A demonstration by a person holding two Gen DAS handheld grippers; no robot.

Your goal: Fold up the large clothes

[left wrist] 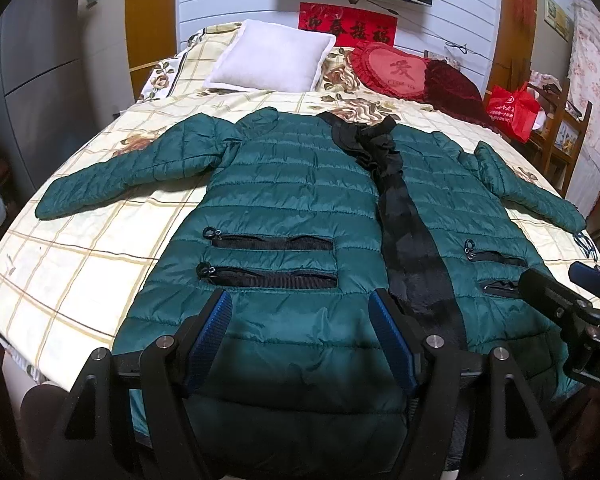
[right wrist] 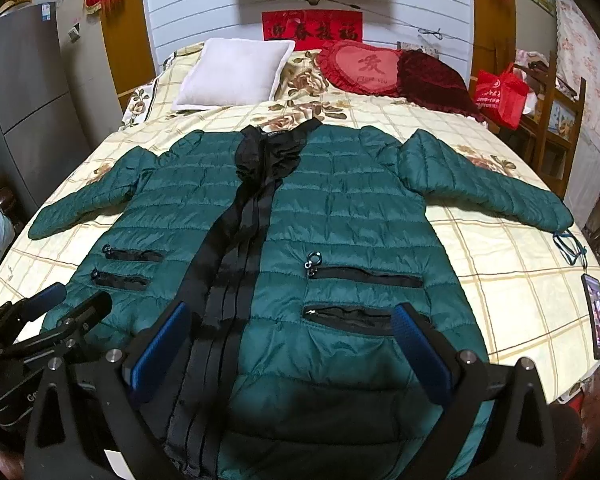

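Two grippers hang over the near hem of a green quilted jacket (left wrist: 292, 200), which lies face up and spread flat on the bed (left wrist: 80, 264), collar toward the far pillows and both sleeves out to the sides. The left gripper (left wrist: 300, 320) has its jaws well apart with nothing between the blue pads; the right gripper (right wrist: 292, 336) likewise stands wide, gripping nothing.

Risks noted. The shell fabric looks slick and puffy, so a shallow pinch at the hem would likely take only the top layer and the back panel would stay behind, spoiling the fold. The black front placket (left wrist: 416, 256) is bunched near the collar and could twist further if one side is lifted ahead of the other. The right sleeve (right wrist: 488, 196) reaches close to the bed's right edge and may slide off when dragged.

Differences between views. Only the right wrist view shows a phone (right wrist: 598, 316) lying on the sheet near the right edge, within sweep of a folding sleeve, and the whole right-hand pocket pair. The left wrist view alone shows the full left sleeve (left wrist: 120, 176) and open sheet beside it.
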